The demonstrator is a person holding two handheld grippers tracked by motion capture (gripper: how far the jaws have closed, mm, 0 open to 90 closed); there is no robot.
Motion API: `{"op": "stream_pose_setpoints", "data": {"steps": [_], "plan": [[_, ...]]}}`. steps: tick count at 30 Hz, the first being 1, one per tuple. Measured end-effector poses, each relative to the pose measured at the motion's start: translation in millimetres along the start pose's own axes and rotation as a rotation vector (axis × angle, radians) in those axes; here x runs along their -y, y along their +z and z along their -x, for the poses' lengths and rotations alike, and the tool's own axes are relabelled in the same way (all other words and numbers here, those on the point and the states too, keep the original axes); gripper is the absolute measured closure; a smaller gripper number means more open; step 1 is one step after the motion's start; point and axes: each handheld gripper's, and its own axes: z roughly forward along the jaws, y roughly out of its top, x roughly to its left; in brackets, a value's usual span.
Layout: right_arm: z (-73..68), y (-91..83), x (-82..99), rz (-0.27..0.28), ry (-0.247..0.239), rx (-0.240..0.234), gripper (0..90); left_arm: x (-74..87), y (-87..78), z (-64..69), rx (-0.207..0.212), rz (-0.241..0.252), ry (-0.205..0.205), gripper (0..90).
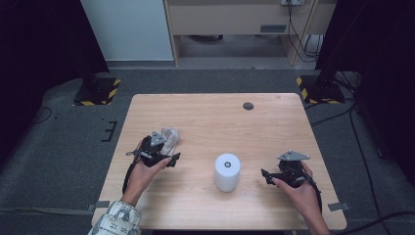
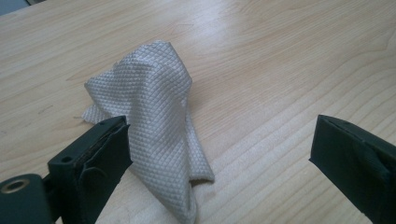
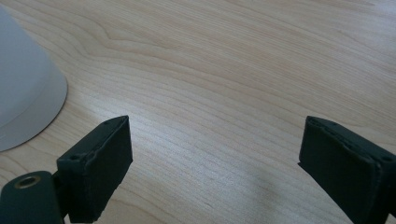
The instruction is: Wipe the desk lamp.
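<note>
The crumpled white cloth [image 2: 156, 121] is lying on the bench [image 2: 289, 70] between the left tool's [image 2: 219, 154] wide-open jaws, touching one jaw.

We see a pale wooden table [image 1: 205, 122] with a light grain and rounded corners, standing on grey carpet; a small dark round disc [image 1: 248, 105] sits flush in its top near the far edge. On the left half lies a crumpled white cloth [image 2: 159, 116] with a fine diamond weave, bunched up into a peak, its lower corner trailing flat on the wood; nearer the middle a white paper roll [image 1: 227, 171] stands upright on its end, well apart from the cloth.
</note>
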Motion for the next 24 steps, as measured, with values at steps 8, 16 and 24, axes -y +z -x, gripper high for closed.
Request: {"op": "stream_pose_setpoints", "data": {"steps": [8, 16, 24], "plan": [[0.9, -0.2, 0.2, 0.007, -0.001, 0.007, 9.8, 14.9, -13.0, 2.5, -0.013, 0.004, -0.003, 3.2], [2.5, -0.6, 0.7, -0.001, 0.005, 0.017, 9.5, 34.1, -27.1, 14.1, -0.003, -0.042, 0.023, 3.2], [3.2, 1.6, 2.6, -0.027, -0.001, 0.008, 7.0, 54.1, -37.8, 24.1, -0.014, -0.115, 0.074, 3.2]]}}
